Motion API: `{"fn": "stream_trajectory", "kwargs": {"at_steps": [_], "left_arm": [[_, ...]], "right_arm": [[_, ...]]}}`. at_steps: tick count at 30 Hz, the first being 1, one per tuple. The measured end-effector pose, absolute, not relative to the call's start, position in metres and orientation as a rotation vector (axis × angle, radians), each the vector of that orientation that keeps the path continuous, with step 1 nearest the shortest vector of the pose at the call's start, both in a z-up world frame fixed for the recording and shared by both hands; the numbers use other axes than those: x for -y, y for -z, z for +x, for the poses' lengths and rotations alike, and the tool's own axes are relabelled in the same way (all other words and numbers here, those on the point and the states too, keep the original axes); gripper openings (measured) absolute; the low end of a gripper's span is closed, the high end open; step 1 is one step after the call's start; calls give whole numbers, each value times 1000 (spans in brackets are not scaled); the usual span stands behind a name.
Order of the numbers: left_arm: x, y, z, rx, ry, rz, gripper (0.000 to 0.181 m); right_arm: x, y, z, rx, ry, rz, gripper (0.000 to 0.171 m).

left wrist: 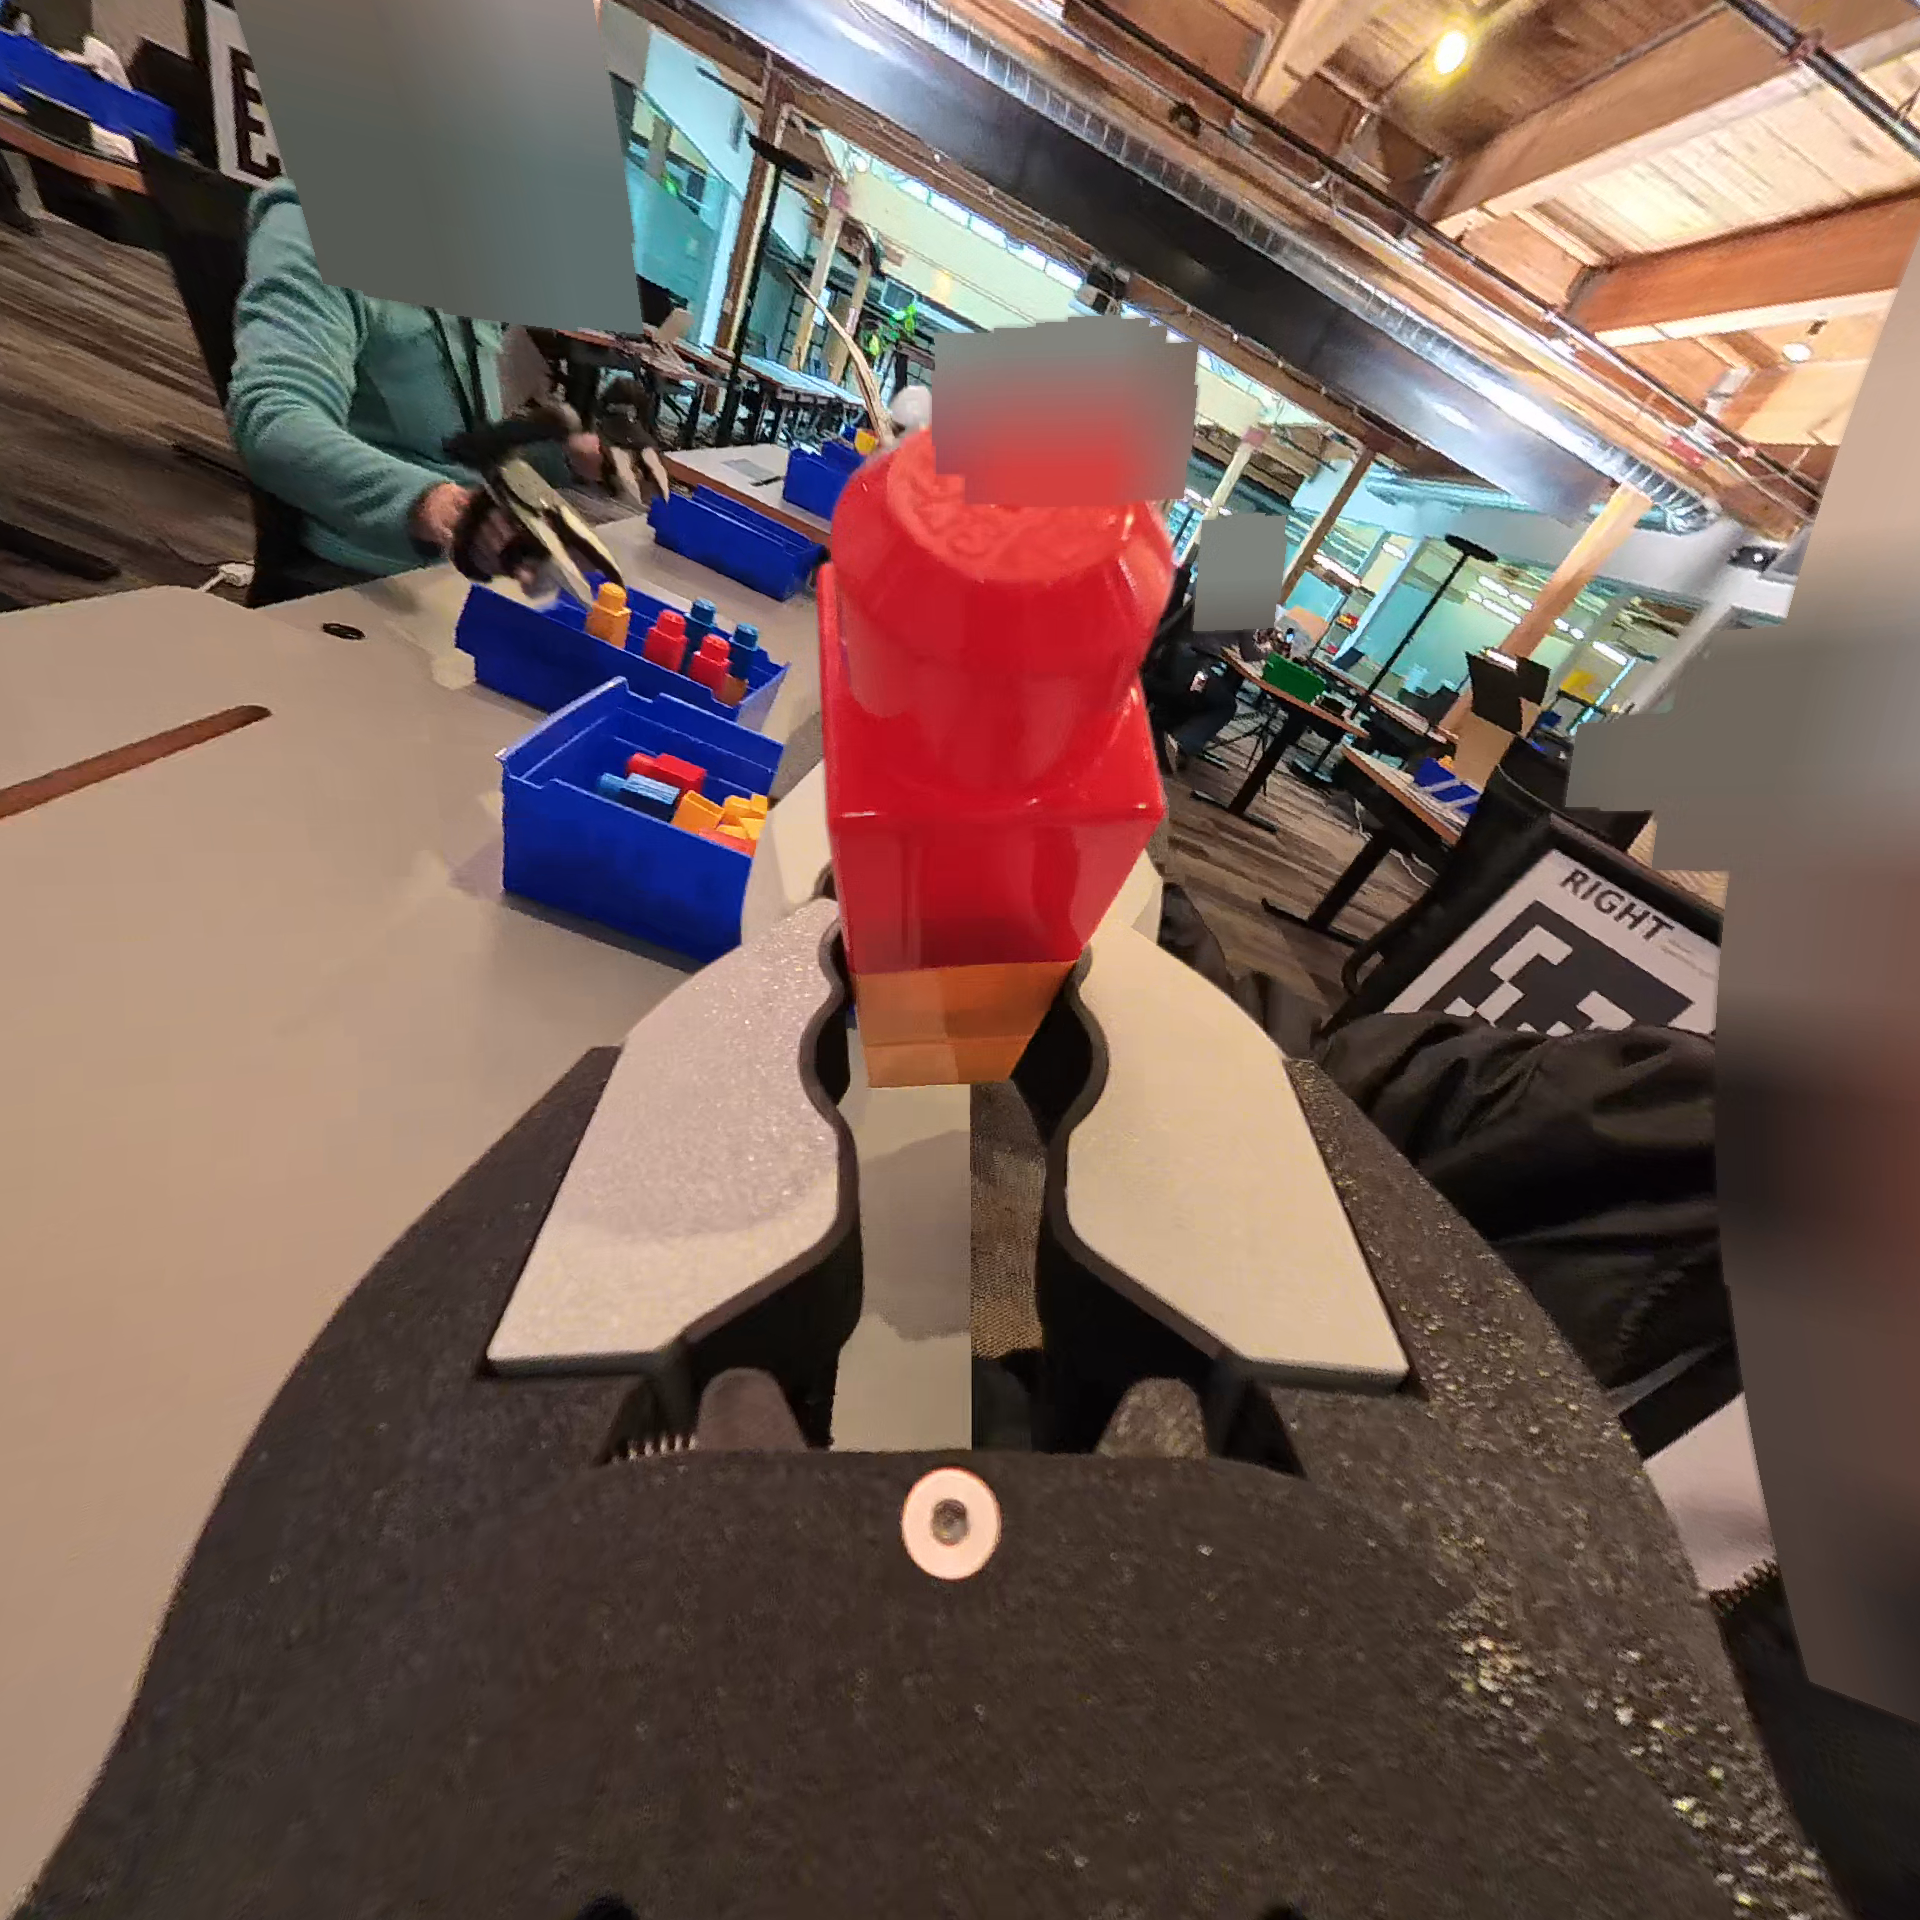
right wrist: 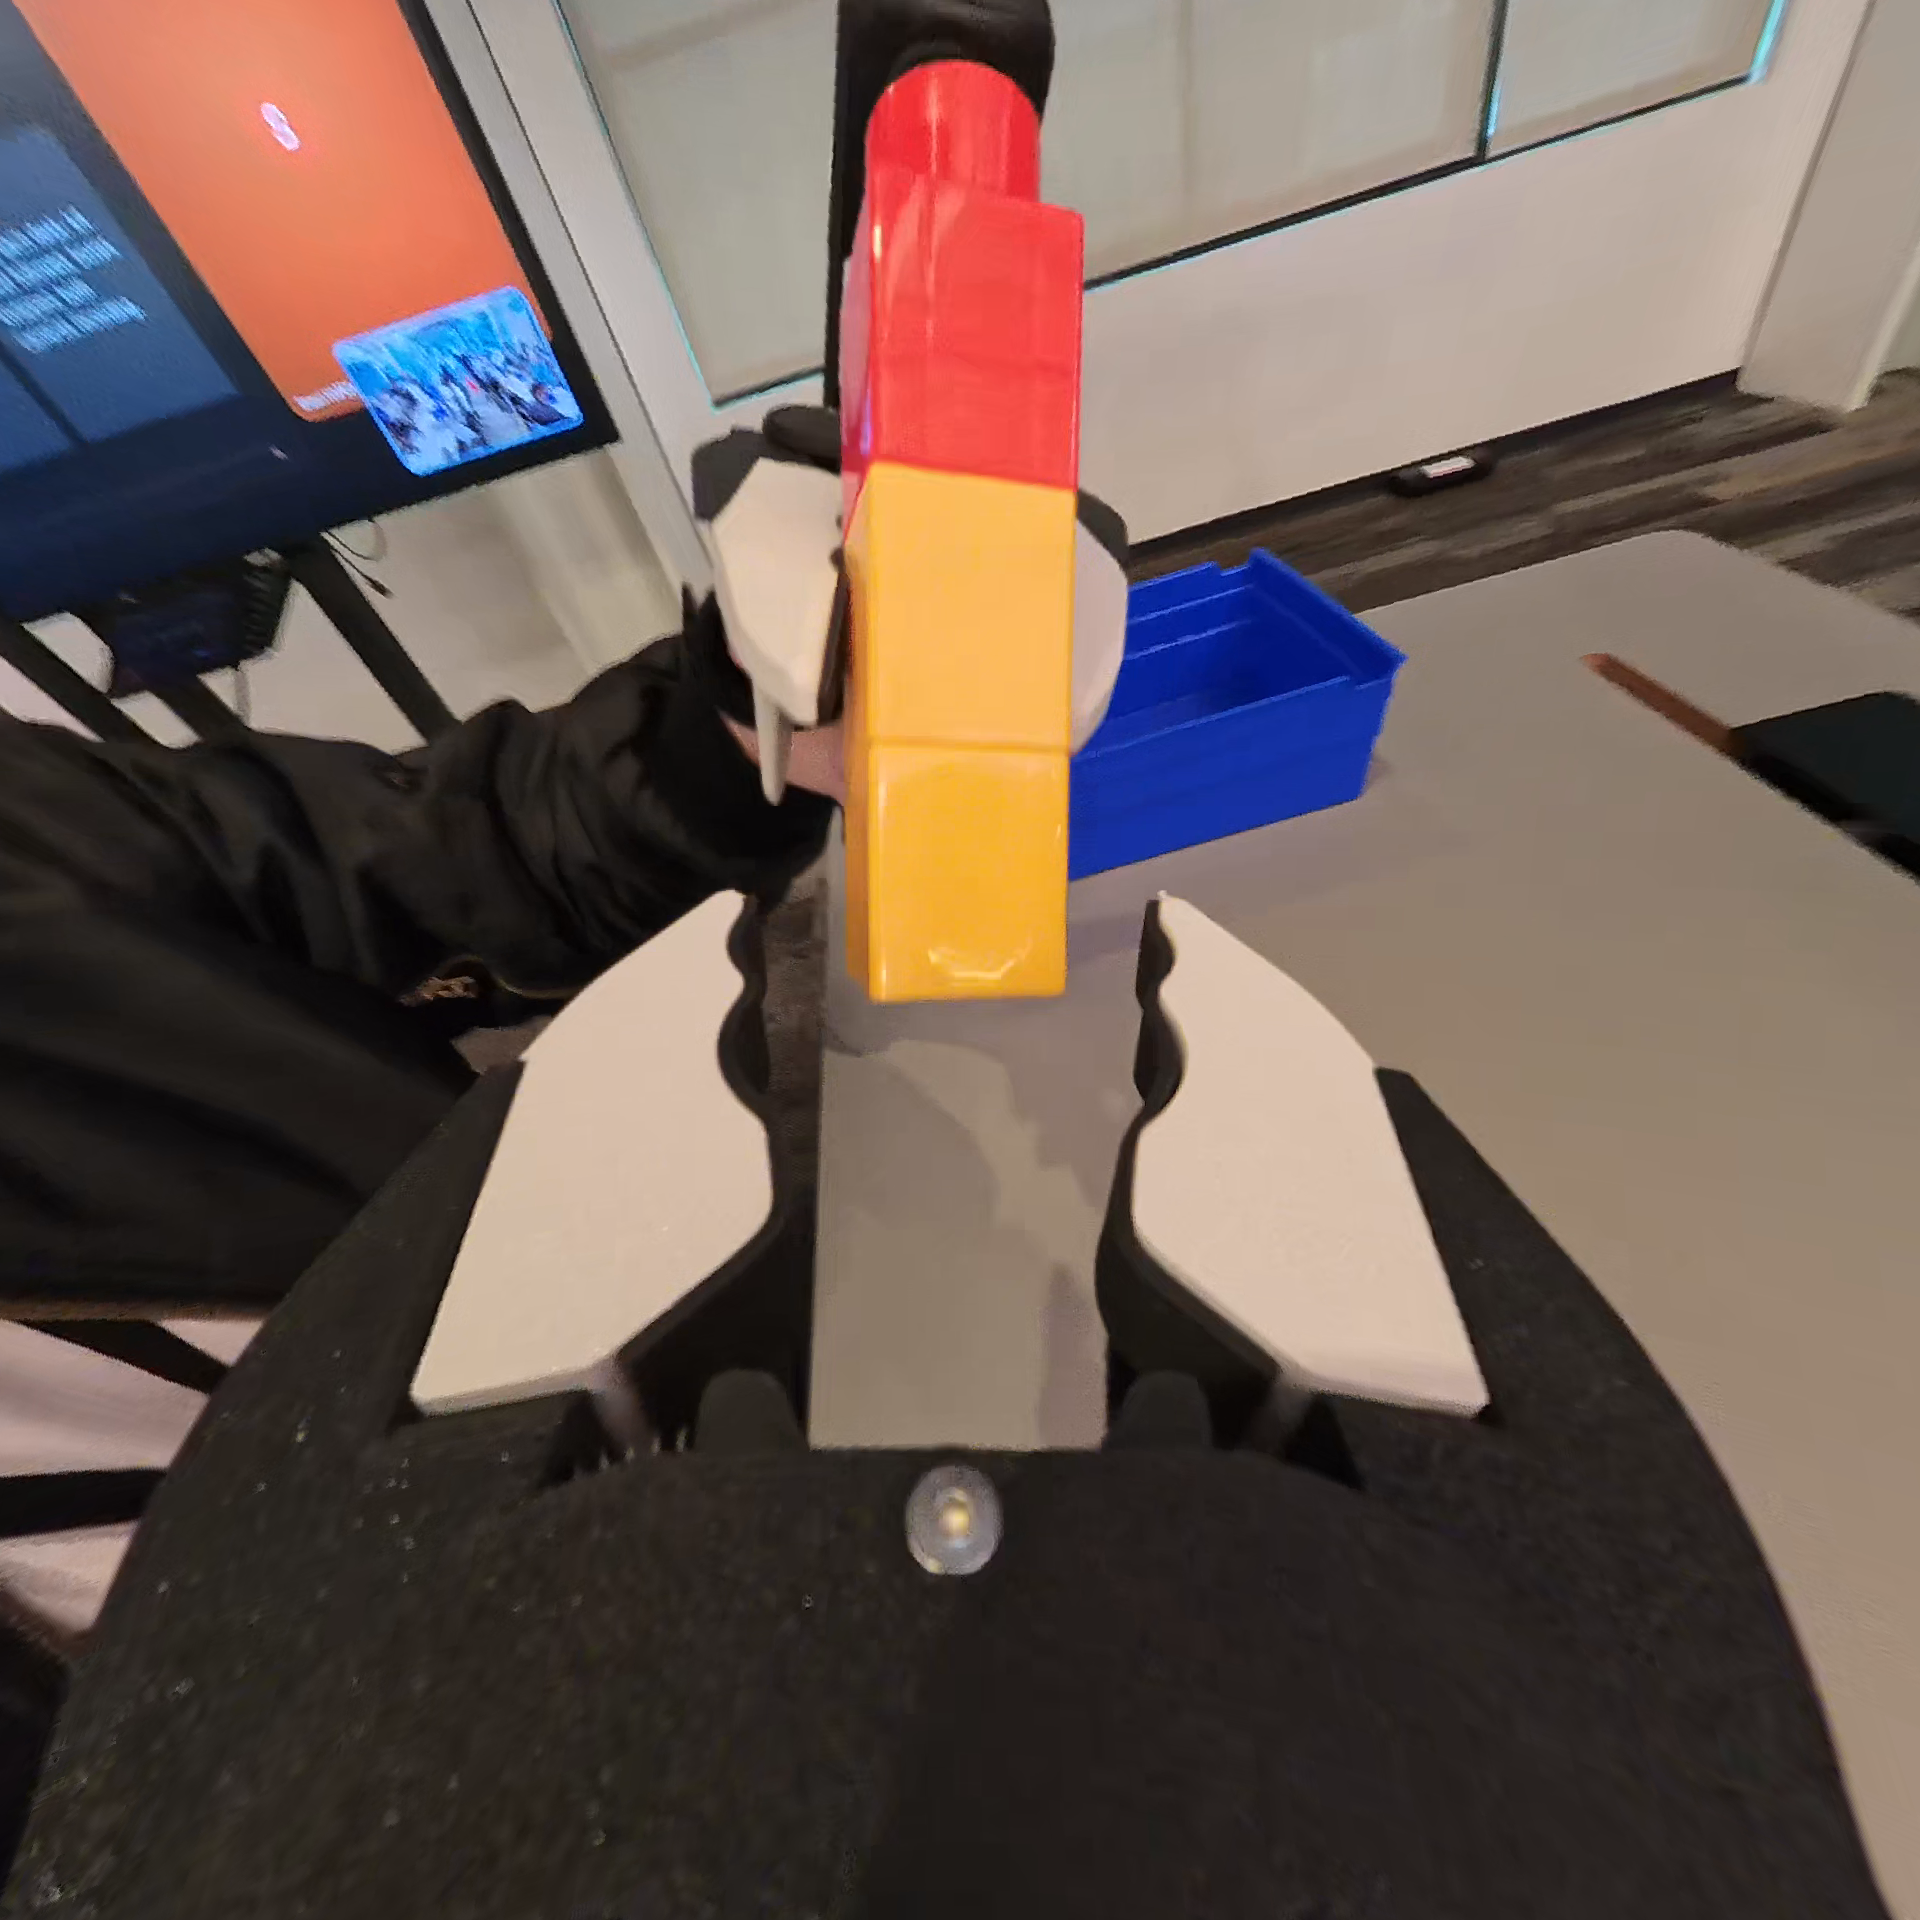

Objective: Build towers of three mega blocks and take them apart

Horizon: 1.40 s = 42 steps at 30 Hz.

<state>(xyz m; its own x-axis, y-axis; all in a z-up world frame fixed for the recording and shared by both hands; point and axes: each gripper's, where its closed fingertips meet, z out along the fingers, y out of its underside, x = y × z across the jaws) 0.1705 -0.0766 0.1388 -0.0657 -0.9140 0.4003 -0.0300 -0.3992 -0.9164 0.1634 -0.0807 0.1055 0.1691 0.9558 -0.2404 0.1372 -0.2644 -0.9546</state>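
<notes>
A tower of three blocks is held in the air: a red block (right wrist: 966, 332) on top, an orange-yellow block (right wrist: 961, 603) in the middle and another orange-yellow block (right wrist: 956, 862) at the bottom. My left gripper (left wrist: 956, 940) is shut on the orange-yellow block (left wrist: 951, 1013), with the red block (left wrist: 987, 727) above it. Its white fingers (right wrist: 774, 613) show in the right wrist view, clamping the middle block. My right gripper (right wrist: 951, 914) is open, its jaws standing either side of the bottom block's lower end without touching it.
An empty blue bin (right wrist: 1226, 717) stands on the grey table (right wrist: 1558, 987) behind the tower. Two blue bins (left wrist: 613, 862) (left wrist: 520, 655) with blocks stand farther off, where another person (left wrist: 322, 416) works with grippers. A screen (right wrist: 260, 260) is at left, a black sleeve (right wrist: 416, 883) below it.
</notes>
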Motion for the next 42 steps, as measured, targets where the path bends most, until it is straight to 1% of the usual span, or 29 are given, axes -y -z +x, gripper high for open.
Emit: {"fn": "stream_trajectory", "kwargs": {"at_steps": [1, 2, 4, 21, 24, 27, 29, 31, 33, 34, 36, 38, 42], "left_arm": [[78, -137, 174, -1063, 1551, -1488, 36], [79, -137, 177, -1072, 1556, -1484, 36], [81, -137, 181, -1077, 1581, -1491, 36], [84, -134, 196, -1008, 1602, -1496, 36], [63, -168, 168, -813, 1680, -1370, 36], [53, -162, 149, -867, 1559, -1416, 36], [63, -152, 141, -913, 1551, -1444, 36], [73, -133, 133, -977, 1456, -1493, 36], [80, -111, 125, -1035, 1327, -1535, 36], [82, -101, 122, -1065, 1266, -1561, 36], [85, -84, 121, -1104, 1171, -1595, 36], [90, -72, 128, -1160, 1133, -1614, 36], [100, -62, 145, -1211, 1137, -1620, 36]], "right_arm": [[83, -107, 163, 1063, -1250, -1577, 67], [87, -109, 163, 1059, -1311, -1566, 60], [86, -106, 167, 1028, -1373, -1589, 37], [96, -96, 182, 1017, -1426, -1618, 36], [95, -74, 189, 1069, -1321, -1693, 36], [101, -65, 203, 1003, -1369, -1698, 36], [102, -62, 233, 951, -1263, -1729, 36], [89, -65, 301, 830, -970, -1815, 36], [63, -60, 419, 601, -509, -1991, 36], [56, -48, 484, 454, -340, -2129, 36], [52, -15, 576, 194, -266, -2354, 36], [54, 20, 610, 94, -338, -2486, 36], [64, 73, 614, 155, -322, -2690, 36]]}}
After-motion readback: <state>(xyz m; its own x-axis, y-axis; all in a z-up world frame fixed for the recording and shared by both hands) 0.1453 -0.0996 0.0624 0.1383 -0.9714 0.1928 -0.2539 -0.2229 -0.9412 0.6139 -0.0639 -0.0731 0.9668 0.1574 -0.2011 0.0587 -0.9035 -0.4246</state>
